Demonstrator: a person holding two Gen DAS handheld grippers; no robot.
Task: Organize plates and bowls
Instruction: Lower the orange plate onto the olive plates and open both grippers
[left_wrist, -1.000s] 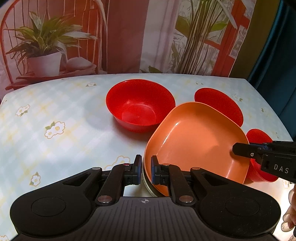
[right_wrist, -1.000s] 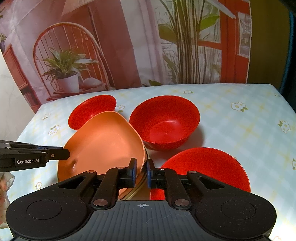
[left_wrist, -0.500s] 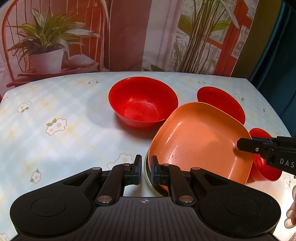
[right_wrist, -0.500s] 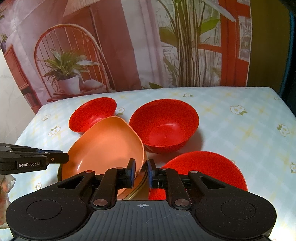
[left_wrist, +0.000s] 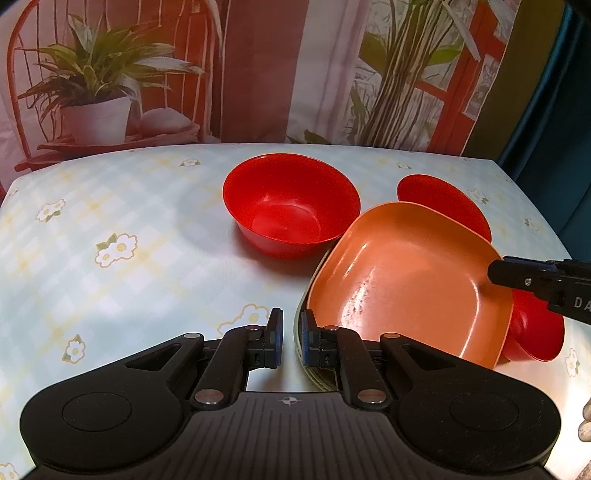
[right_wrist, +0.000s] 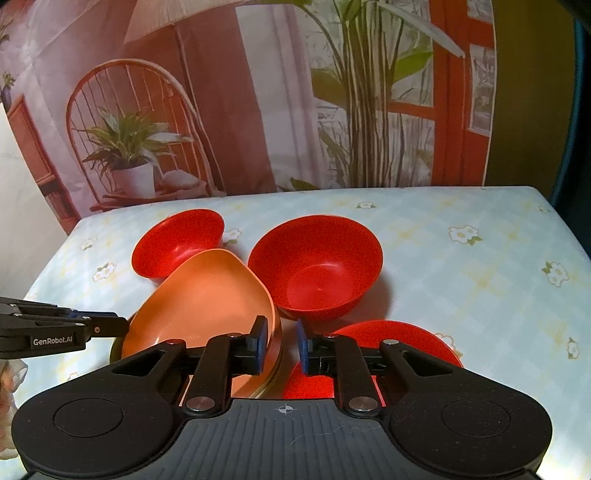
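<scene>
step in hand: seating the orange plate (left_wrist: 406, 280) onto the dark-rimmed plate (left_wrist: 301, 336) beneath it, at the near side of the table (left_wrist: 129, 206). left gripper (left_wrist: 290, 341) has its jaws slightly parted astride the near rims, not visibly clamped. right gripper (right_wrist: 279, 345) is likewise parted, clear of the orange plate's edge (contact cannot be confirmed). the large red bowl (right_wrist: 316, 267) stands just behind. next move, in my judgement: withdraw both grippers, then stack the red dishes.
</scene>
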